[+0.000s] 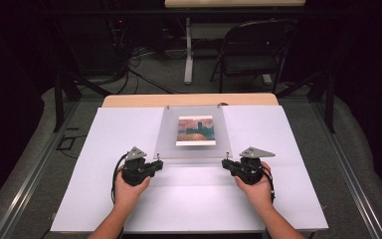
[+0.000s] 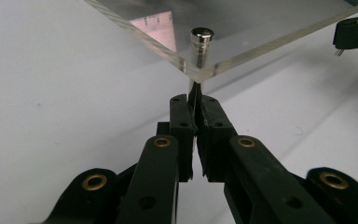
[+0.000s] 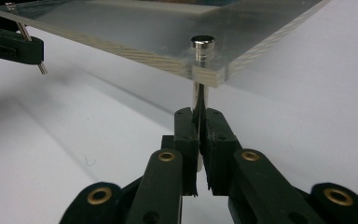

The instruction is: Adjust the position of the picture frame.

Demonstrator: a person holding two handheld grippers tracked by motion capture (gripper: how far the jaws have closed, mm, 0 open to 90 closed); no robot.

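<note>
In the middle of the white sheet-covered surface [image 1: 104, 199] we see a clear square acrylic frame panel [image 1: 191, 144] with a small landscape picture [image 1: 195, 130] held inside it, its far edge towards the wooden rim of the surface and its near edge raised towards us. At each near corner a slim silver metal standoff pin with a round cap passes down through the panel: the left pin [image 2: 201, 39] and the right pin [image 3: 202, 46]. We hold the left gripper [image 1: 157, 165] at the near left corner, and in the left gripper view its two black jaws are pressed together on the shaft of the left pin just under the panel's edge. We hold the right gripper [image 1: 225, 163] at the near right corner, and in the right gripper view its jaws are likewise clamped tight on the shaft of the right pin below the panel. Each gripper view also shows the other gripper farther off at the opposite corner. Beyond the surface stand a dark folding chair [image 1: 251, 50] and a tangle of cables [image 1: 139, 59] on the grey floor.
</note>
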